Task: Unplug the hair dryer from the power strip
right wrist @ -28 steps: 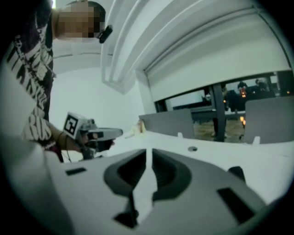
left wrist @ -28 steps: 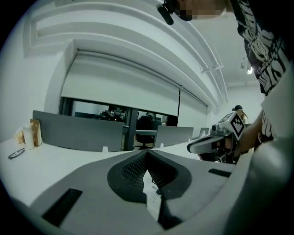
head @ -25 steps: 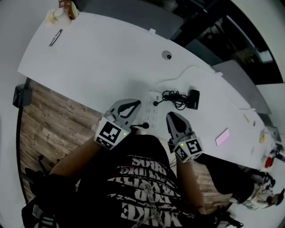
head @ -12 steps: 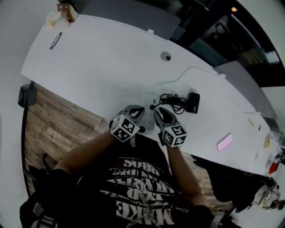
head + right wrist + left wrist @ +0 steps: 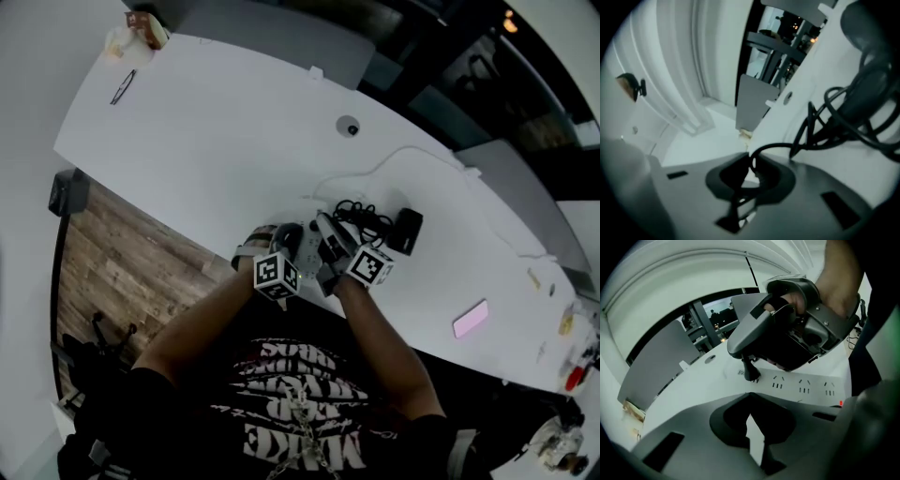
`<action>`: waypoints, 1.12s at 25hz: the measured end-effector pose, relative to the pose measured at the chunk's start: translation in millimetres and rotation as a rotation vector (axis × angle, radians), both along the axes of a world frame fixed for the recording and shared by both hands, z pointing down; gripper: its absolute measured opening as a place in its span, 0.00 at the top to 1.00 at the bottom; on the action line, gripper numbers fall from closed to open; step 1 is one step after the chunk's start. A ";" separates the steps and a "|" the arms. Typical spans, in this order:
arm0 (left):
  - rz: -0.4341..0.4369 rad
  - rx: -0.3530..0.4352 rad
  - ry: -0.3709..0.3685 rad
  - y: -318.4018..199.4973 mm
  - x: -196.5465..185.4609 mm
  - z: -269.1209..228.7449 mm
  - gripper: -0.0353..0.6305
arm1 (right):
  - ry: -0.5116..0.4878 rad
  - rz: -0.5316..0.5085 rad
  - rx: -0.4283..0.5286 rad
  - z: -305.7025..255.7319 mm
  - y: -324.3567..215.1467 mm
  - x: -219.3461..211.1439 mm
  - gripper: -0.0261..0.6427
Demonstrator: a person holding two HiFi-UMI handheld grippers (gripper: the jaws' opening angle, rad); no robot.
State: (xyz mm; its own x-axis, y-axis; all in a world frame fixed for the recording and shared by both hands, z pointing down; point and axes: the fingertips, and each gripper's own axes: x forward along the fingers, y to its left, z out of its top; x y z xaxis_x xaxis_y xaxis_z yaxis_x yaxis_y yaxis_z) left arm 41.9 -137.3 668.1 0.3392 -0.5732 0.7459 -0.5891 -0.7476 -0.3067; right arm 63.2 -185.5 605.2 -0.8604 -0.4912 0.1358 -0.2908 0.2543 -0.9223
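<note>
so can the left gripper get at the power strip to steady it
Probably yes. The left gripper is right at the power strip, whose empty sockets lie bare ahead of it. The right gripper, jaws just closed further round the cord, sits beside it, not in the way.

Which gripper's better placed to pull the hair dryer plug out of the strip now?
Right gripper. Its jaws have just been closing on the black cord between them, with the tips at the plug in the power strip. The left gripper has nothing between its jaws.
</note>
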 end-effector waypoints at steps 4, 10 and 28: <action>-0.002 0.014 -0.056 -12.8 4.4 3.9 0.92 | -0.235 0.155 0.036 -24.2 -28.7 31.6 0.87; -0.013 0.038 -0.108 -24.1 0.7 1.2 0.92 | -0.045 0.229 -0.075 8.5 -71.1 65.2 0.87; -0.446 0.459 0.670 28.7 -117.8 -311.4 0.92 | 0.616 0.135 0.660 -186.3 63.2 155.1 0.88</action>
